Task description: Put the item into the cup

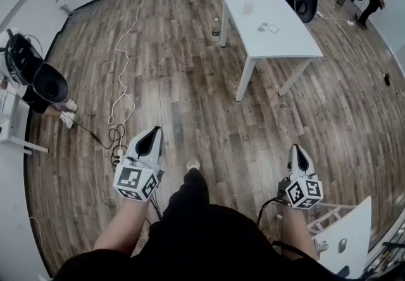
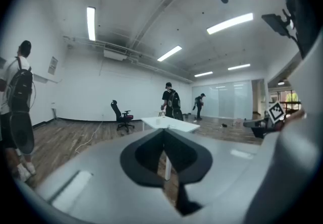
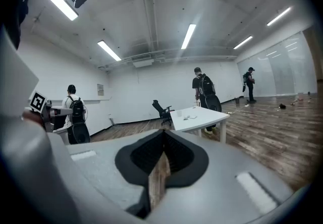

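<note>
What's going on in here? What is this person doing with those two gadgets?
A person stands on the wood floor with a gripper in each hand. The left gripper and the right gripper are both shut and hold nothing. The white table, with a cup and some small items on it, is across the room, so nothing has been picked up yet.

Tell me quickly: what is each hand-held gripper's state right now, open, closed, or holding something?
Left hand-held gripper: closed, jaw tips together, nothing between them.
Right hand-held gripper: closed, jaw tips together, nothing held.
</note>
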A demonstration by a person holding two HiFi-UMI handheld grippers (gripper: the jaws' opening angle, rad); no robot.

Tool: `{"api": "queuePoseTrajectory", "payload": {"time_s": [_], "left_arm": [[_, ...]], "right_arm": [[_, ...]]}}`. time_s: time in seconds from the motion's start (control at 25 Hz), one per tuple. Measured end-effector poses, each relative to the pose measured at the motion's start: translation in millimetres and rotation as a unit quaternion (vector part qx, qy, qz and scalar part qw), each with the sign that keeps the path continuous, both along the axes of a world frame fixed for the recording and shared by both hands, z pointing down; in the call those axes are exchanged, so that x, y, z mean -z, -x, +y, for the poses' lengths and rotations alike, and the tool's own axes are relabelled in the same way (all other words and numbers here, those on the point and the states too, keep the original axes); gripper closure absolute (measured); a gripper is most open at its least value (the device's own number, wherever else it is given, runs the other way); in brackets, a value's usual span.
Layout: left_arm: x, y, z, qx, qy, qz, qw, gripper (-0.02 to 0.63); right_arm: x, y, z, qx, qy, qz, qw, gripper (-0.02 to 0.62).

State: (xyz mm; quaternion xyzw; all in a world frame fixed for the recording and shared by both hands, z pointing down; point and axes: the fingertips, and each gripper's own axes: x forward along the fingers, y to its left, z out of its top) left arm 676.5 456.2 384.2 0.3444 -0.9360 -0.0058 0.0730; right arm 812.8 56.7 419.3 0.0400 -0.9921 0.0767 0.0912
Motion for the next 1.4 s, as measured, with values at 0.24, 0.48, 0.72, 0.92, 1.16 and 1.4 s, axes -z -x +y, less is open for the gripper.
{"api": "queuePoseTrajectory", "payload": {"time_s": [0.24, 0.48, 0.72, 0.92, 1.16, 1.4], "left_arm": [[14.5, 78.8, -6.4, -0.026, -0.007, -0.014, 0.9995, 0.607], [23.2, 165.3, -7.3, -0.059, 0.031, -0.040, 0.9970, 0.607], [18.8, 233.5, 5.4, -0.068, 0.031, -0.040, 0.9964, 0.607], [17.2, 263.3, -0.2, -0.072, 0.022, -0.035, 0.9965, 0.607], [12.1, 310.3, 0.7, -0.054, 0.030, -0.035, 0.9975, 0.607], [8.6, 379.7, 1.8, -0.027, 0.036, -0.029, 0.9986, 0.607]], "right_arm": [[-0.6, 47.2, 2.0, -0.022, -0.005, 0.013, 1.000, 0.594], [6.7, 131.7, 11.9, -0.039, 0.001, 0.002, 0.999, 0.594], [17.2, 193.9, 40.2, -0.026, -0.010, -0.004, 1.000, 0.594], [12.6, 217.8, 24.9, -0.046, -0.006, 0.002, 0.999, 0.594], [-4.8, 277.8, 16.7, -0.036, 0.006, -0.001, 0.999, 0.594], [-11.5, 364.1, 2.7, -0.021, 0.013, -0.012, 1.000, 0.594]]}}
